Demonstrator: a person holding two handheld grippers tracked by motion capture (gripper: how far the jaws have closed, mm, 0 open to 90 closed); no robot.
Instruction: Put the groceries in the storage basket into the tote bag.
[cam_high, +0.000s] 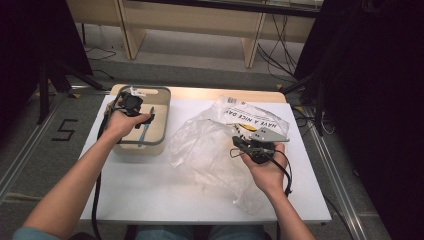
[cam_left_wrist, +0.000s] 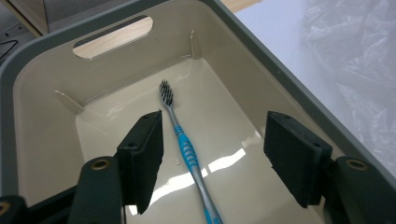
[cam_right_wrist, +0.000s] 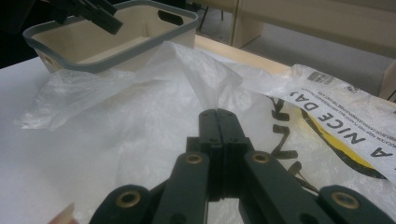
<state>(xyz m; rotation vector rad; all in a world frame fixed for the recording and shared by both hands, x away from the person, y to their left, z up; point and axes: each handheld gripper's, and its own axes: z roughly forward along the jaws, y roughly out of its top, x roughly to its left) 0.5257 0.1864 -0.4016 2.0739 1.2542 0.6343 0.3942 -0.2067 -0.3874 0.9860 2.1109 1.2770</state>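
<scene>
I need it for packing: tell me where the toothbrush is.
The toothbrush lies flat on the floor of the beige bin at the table's left in the high view, under the open left claw.

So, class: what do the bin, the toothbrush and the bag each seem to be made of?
Bin: looks like glossy moulded plastic, cream with a grey rim; light glints on its floor.
Toothbrush: likely plastic, its blue ribbed grip perhaps rubbery.
Bag: thin translucent plastic film, crinkled.

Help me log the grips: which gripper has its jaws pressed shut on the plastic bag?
The right gripper, pinching the plastic bag; the left gripper hangs open over the toothbrush.
</scene>
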